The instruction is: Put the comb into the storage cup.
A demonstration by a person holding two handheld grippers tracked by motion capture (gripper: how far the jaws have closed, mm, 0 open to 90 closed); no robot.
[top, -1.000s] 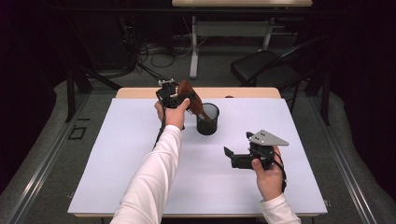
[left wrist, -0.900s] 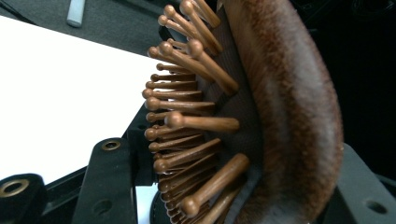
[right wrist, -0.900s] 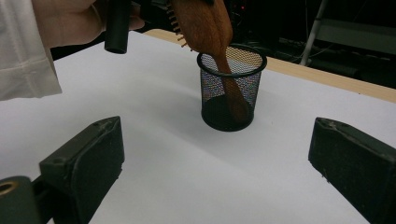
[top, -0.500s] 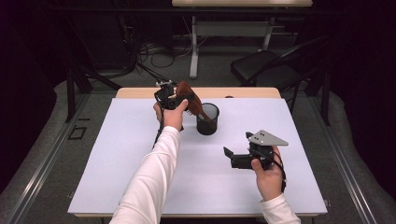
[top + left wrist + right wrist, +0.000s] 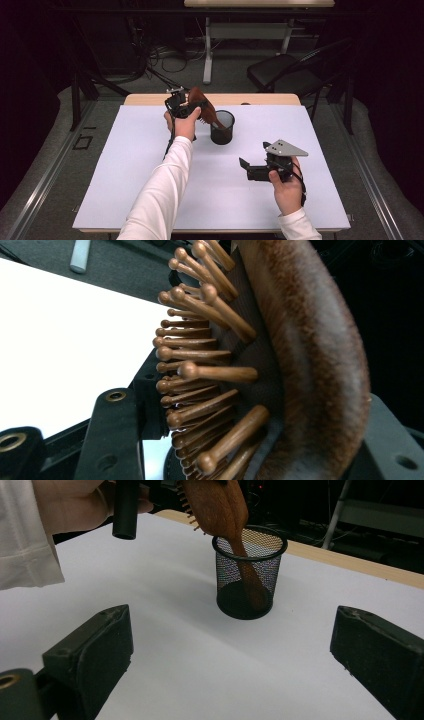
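A brown wooden hairbrush (image 5: 201, 101) leans with its handle down inside a black mesh cup (image 5: 222, 128) at the back middle of the table. My left gripper (image 5: 187, 106) is shut on the brush head, held above and left of the cup. In the left gripper view the bristles (image 5: 200, 370) face one jaw and the brush's rounded back lies against the other, around my left gripper (image 5: 250, 440). My right gripper (image 5: 246, 169) stands open at the front right, jaws pointing left toward the cup. In the right gripper view, the right gripper (image 5: 235, 655) has nothing between its jaws; the cup (image 5: 248, 575) and brush (image 5: 220, 505) stand beyond.
A white sheet (image 5: 125, 175) covers the table, with a strip of wooden edge (image 5: 150, 99) at the back. A dark folding chair (image 5: 285, 75) and cables lie on the floor behind the table.
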